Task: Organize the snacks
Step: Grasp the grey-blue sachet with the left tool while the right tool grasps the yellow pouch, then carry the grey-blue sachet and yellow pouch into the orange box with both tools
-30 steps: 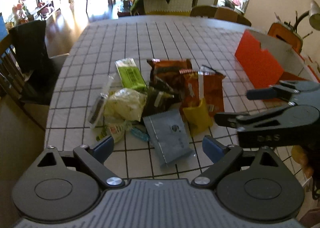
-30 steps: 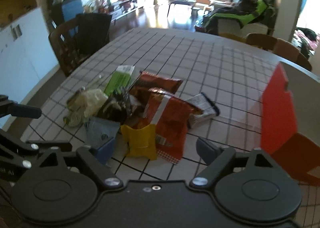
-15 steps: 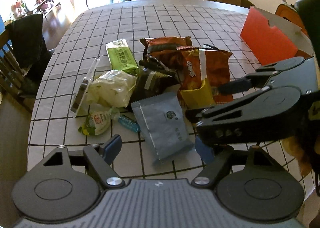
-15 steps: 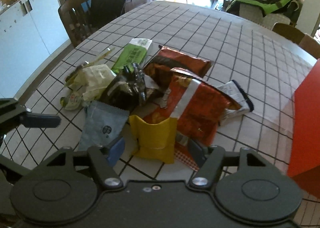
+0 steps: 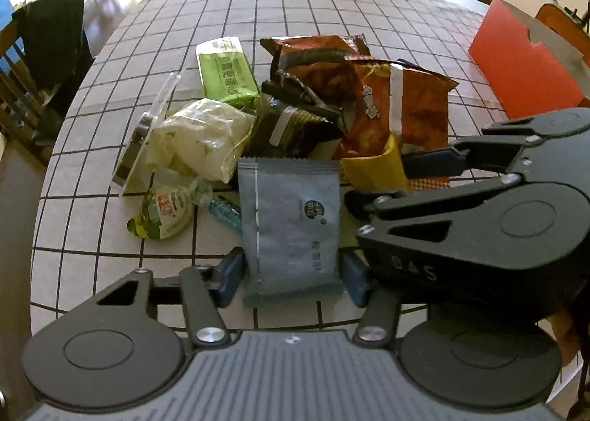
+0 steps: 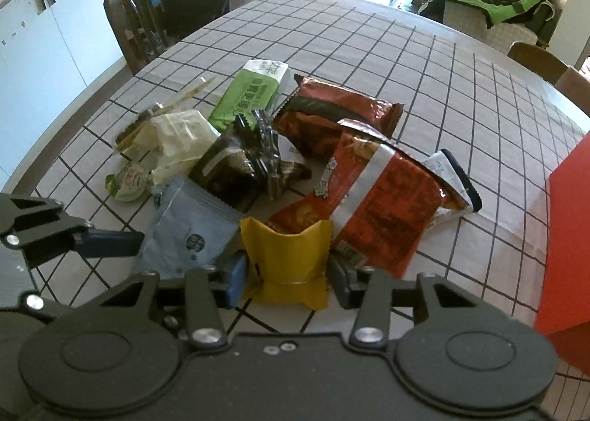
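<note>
A pile of snack packets lies on the checked tablecloth (image 5: 295,15). My left gripper (image 5: 293,275) is open, its fingers on either side of the near end of a grey-blue packet (image 5: 291,225). My right gripper (image 6: 285,279) is open, its fingers on either side of a yellow packet (image 6: 289,260). Behind them lie an orange-red chip bag (image 6: 379,196), a dark red bag (image 6: 332,114), a green packet (image 5: 225,74), a dark packet (image 5: 295,122) and a pale bag (image 5: 201,140). The right gripper also shows in the left wrist view (image 5: 379,177).
A red open box (image 5: 523,66) stands on the table at the right. A small green-and-white pouch (image 5: 162,210) and a clear tray (image 5: 143,137) lie at the pile's left. Chairs (image 6: 166,15) stand around the table.
Both grippers have moved forward and down onto the pile. The left now straddles the grey-blue packet, the right the yellow packet. Both jaws have narrowed.
</note>
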Tool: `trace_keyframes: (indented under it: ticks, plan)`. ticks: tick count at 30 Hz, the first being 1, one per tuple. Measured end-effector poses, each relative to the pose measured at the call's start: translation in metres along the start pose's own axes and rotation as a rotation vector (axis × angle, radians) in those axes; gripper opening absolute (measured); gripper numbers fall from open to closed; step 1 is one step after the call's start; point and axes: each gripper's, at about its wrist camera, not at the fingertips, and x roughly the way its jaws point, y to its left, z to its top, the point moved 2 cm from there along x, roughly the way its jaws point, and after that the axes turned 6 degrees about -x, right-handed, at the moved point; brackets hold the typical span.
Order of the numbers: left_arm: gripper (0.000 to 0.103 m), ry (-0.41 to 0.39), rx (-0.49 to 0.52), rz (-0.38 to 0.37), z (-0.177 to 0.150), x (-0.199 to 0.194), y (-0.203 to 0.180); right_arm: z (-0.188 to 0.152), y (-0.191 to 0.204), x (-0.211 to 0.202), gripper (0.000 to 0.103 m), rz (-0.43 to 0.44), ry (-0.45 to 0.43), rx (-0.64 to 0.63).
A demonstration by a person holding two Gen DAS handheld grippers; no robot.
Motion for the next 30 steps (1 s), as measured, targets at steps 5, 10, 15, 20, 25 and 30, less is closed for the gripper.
trace_keyframes:
  ticks: [5, 10, 15, 20, 25, 30]
  plan:
    - [0.048, -0.001, -0.018, -0.012, 0.000, 0.000, 0.005, -0.002, -0.004, -0.003, 0.041, -0.002, -0.003, 0.031]
    - [0.047, -0.001, -0.026, -0.018, -0.002, -0.004, 0.008, -0.008, -0.009, -0.013, 0.038, 0.007, -0.021, 0.075]
    - [0.047, -0.009, -0.032, -0.021, -0.004, -0.012, 0.009, -0.019, -0.019, -0.026, 0.036, 0.008, -0.043, 0.134]
    - [0.047, -0.031, -0.008, -0.037, -0.006, -0.026, -0.001, -0.028, -0.028, -0.045, 0.036, 0.007, -0.066, 0.188]
    - [0.047, -0.061, 0.024, -0.058, -0.003, -0.045, -0.014, -0.036, -0.039, -0.072, 0.036, 0.007, -0.105, 0.233]
    - [0.047, -0.106, 0.069, -0.072, 0.007, -0.066, -0.036, -0.043, -0.058, -0.105, 0.036, -0.009, -0.157, 0.286]
